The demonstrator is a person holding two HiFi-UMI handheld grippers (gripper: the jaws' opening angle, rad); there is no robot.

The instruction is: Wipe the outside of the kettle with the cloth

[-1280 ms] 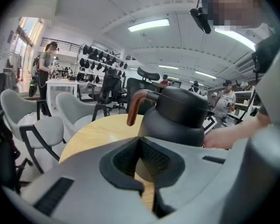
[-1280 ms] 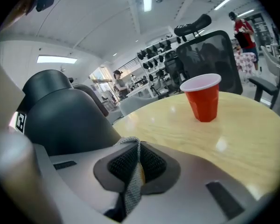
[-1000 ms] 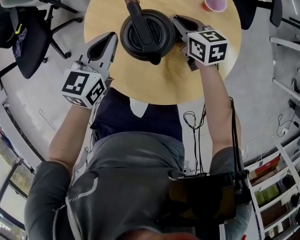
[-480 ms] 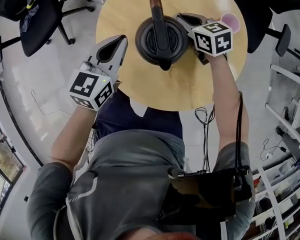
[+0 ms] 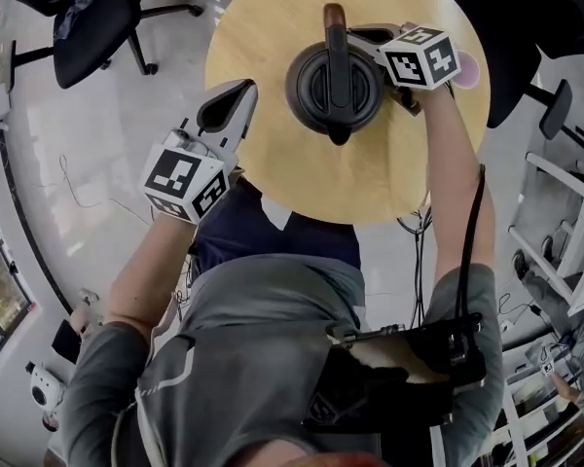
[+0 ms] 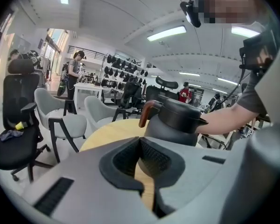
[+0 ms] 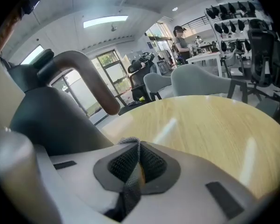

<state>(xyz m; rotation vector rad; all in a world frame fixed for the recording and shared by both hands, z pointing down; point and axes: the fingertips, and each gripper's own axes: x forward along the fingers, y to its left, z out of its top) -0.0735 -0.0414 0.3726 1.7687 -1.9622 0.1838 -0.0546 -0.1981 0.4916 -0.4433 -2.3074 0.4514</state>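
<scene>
While your right gripper (image 7: 139,147) is clamped shut on a strip of grey cloth (image 7: 129,181), it sits right up against the right side of the kettle (image 5: 336,84), probably so the fabric rubs the wall. The kettle stands upright near the middle of the round table (image 5: 263,37). Your left gripper (image 5: 232,103) is closed on nothing and hovers at the table's left edge, apart from the kettle, so nothing braces it. The wipe looks under way. Press lightly or the kettle may slide.
</scene>
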